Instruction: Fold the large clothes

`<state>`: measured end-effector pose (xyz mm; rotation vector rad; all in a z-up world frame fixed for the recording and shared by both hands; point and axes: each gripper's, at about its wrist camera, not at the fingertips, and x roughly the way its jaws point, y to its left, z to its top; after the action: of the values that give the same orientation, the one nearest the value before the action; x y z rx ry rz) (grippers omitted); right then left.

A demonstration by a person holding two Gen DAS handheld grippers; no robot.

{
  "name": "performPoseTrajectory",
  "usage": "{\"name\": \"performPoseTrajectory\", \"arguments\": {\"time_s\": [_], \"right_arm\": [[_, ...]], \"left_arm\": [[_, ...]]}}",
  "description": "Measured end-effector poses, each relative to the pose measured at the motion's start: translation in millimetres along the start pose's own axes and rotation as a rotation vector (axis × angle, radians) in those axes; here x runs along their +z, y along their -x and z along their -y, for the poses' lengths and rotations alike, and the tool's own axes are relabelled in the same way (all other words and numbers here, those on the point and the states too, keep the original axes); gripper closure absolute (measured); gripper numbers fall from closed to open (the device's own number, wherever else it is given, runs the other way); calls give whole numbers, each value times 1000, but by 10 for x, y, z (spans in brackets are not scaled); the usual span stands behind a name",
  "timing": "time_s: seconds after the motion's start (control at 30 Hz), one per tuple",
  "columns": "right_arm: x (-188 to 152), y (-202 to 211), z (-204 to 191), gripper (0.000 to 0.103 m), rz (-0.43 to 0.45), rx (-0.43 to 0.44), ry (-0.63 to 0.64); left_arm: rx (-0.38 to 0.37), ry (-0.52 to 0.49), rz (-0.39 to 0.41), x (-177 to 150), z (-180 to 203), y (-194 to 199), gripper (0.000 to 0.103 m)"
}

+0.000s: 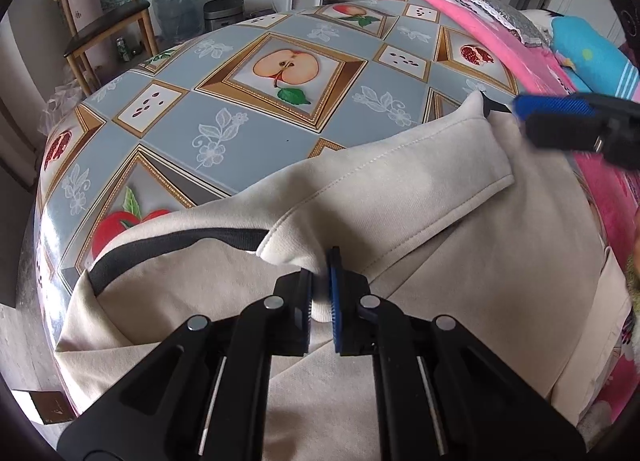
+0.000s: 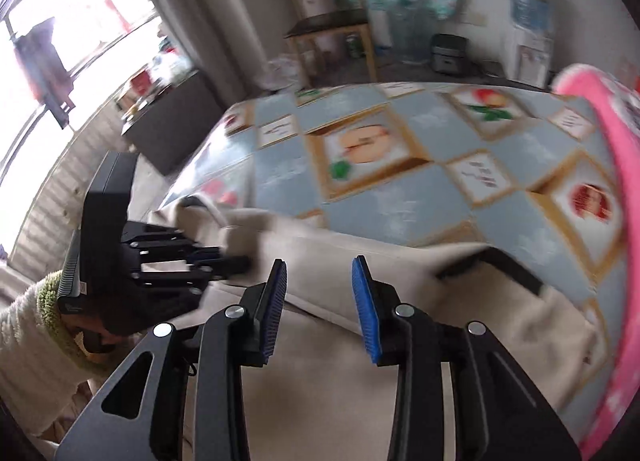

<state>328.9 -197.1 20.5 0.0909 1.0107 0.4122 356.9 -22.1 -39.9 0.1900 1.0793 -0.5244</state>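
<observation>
While the beige garment (image 1: 420, 261) lies spread over the near part of the fruit-print tablecloth (image 1: 256, 117), the left gripper (image 1: 320, 293) pinches a bunched fold of its fabric between nearly closed pads. Right gripper (image 2: 319, 301) hangs just above the cloth, fingers spread wide, nothing between them; that view is motion-blurred. A black trim band (image 1: 168, 245) runs along the garment's left edge. A pink blanket (image 1: 496, 37) borders the table's right side; a wooden chair (image 1: 100, 17) stands behind.
</observation>
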Motion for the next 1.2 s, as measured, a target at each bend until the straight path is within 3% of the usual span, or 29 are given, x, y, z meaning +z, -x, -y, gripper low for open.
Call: {"name": "performPoseTrajectory", "arguments": {"time_s": [0.07, 0.13, 0.27, 0.33, 0.4, 0.47, 0.57, 0.63, 0.77, 0.87, 1.0, 1.07, 1.2], "right_arm": [[-9, -307, -87, 69, -47, 31, 17], [-136, -511, -92, 69, -96, -1, 25], [-241, -522, -5, 69, -100, -5, 4], [-256, -501, -7, 69, -103, 0, 8], [-263, -499, -31, 69, -105, -7, 17], [-255, -520, -47, 69, -103, -16, 25], [-237, -556, -63, 69, -99, -24, 23], [-244, -549, -63, 69, -96, -26, 27], [-271, -477, 1, 71, -110, -75, 56], [-354, -338, 271, 74, -112, -130, 35], [-385, -214, 614, 76, -117, -102, -65], [-340, -162, 653, 76, -130, -119, -105], [-164, 59, 482, 76, -41, -57, -121]], "left_arm": [[2, 18, 3, -1, -17, 0, 92], [-13, 53, 6, -11, -75, 8, 90], [-23, 147, 16, -43, -319, 125, 65], [-31, 222, 47, -84, -502, 256, 65], [45, 274, 87, -116, -619, 405, 70], [8, 295, 135, -101, -638, 519, 70], [-94, 244, 179, -7, -431, 566, 70], [-114, 171, 145, 63, -193, 441, 70], [-13, 91, 5, 75, 81, -17, 70], [-17, 105, 37, 35, 55, -25, 72], [-9, 72, 49, 6, 25, -34, 81], [-19, 68, 48, 1, 6, -29, 82], [-13, 54, 52, 12, 5, -36, 82]]}}
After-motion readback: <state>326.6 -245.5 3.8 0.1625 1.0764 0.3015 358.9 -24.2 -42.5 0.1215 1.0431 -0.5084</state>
